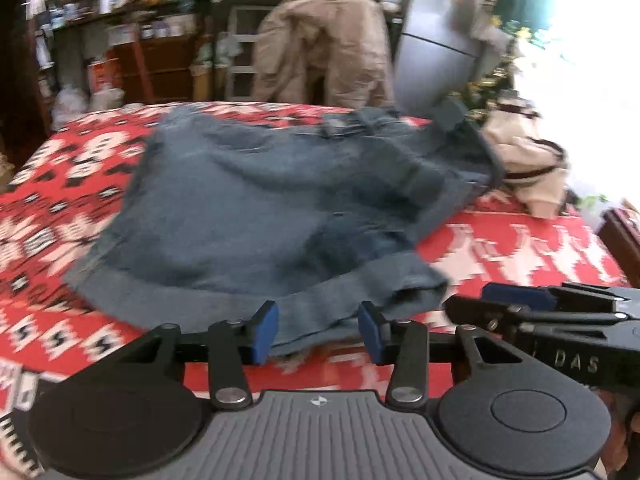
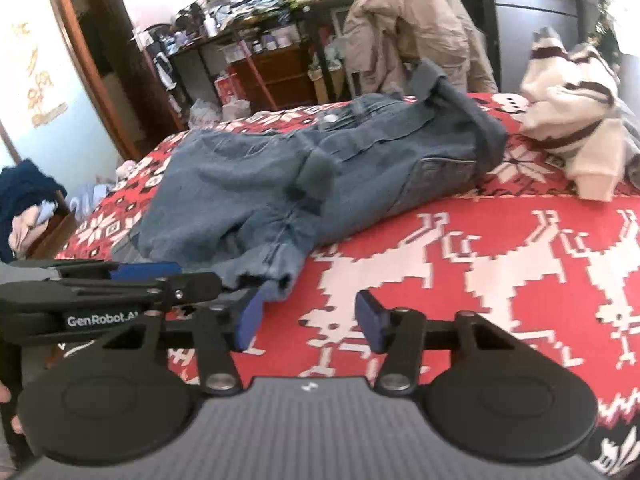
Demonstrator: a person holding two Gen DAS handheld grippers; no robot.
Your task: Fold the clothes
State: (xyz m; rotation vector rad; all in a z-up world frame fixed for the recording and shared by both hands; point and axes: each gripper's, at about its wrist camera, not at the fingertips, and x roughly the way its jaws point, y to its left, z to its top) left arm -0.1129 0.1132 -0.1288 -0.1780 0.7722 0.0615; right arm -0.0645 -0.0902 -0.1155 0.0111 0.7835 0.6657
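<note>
The left claw (image 1: 318, 330) is wide apart, with nothing pinched. Its two blue pads (image 1: 264, 330) sit on each side of the near hem of the jeans (image 1: 256, 208), so the cloth edge lies right in the gap. The right claw (image 2: 310, 320) is wide apart too, and it holds nothing. It hangs over the bare red blanket (image 2: 500, 264), just beside the near corner of the jeans. Both claws are close together, side by side, at the near end of the cloth.

The jeans lie in a bunchy heap on the blanket. They look partly folded already, with the waist end far away and one thick cuff sticking up at the back. The pile is lumpy, not flat.

Past the jeans sits a white sweater with brown stripes (image 2: 572, 120), crumpled on the far right of the blanket. Behind that, a tan coat (image 2: 404, 28) hangs over a chair, and there are messy shelves.

The step now seems to be grabbing the near hem to fold it over. To do it well, the left claw should push a little further in so it bites all the layers, not just the top one. The right claw should slide left to catch the other corner of the hem. Then both should lift evenly together and carry the hem toward the waist, so the fold comes out straight. Pulling one side faster would make the jeans twist.
</note>
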